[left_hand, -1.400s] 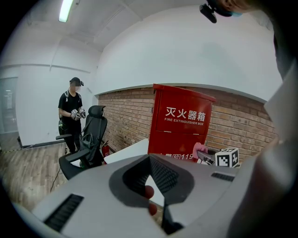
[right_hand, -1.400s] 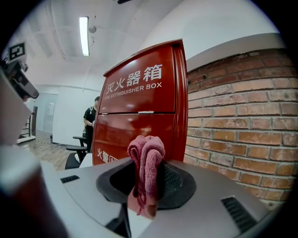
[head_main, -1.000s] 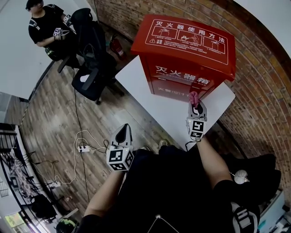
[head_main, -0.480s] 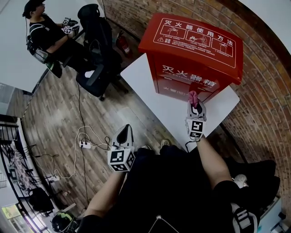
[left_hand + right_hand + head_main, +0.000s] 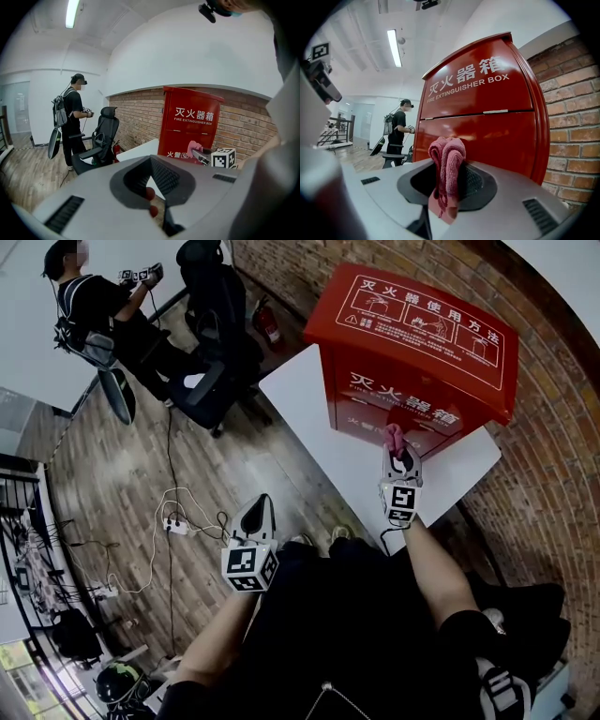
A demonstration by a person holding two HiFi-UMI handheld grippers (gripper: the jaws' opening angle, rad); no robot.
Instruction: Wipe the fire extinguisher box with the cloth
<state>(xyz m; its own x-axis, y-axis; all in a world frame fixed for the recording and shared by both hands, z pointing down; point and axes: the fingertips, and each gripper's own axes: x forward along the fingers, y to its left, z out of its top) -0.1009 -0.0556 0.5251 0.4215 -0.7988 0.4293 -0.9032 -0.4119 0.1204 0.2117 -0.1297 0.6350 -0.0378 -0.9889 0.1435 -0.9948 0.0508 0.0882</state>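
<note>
Head view shows the right gripper [image 5: 397,452] held out in front of the person, its jaws clamped on a bunched pink cloth [image 5: 394,434] that sticks up past the tips. The cloth is level with the lower front panel of the red fire extinguisher box [image 5: 412,352], which stands on a white table [image 5: 300,409] against the brick wall. The right gripper view puts the red front close behind the cloth, but whether the fabric actually presses on the panel is hard to say from either angle. The left gripper [image 5: 257,512] hangs low over the wooden floor, well apart from the box, its jaws together with nothing between them. The cloth is in hand and brought to the box, so the pick-up is done. The wiping looks barely begun, since the paint shows no mark either way. The front panel, sides and sloping lid are probably all left to wipe.
</note>
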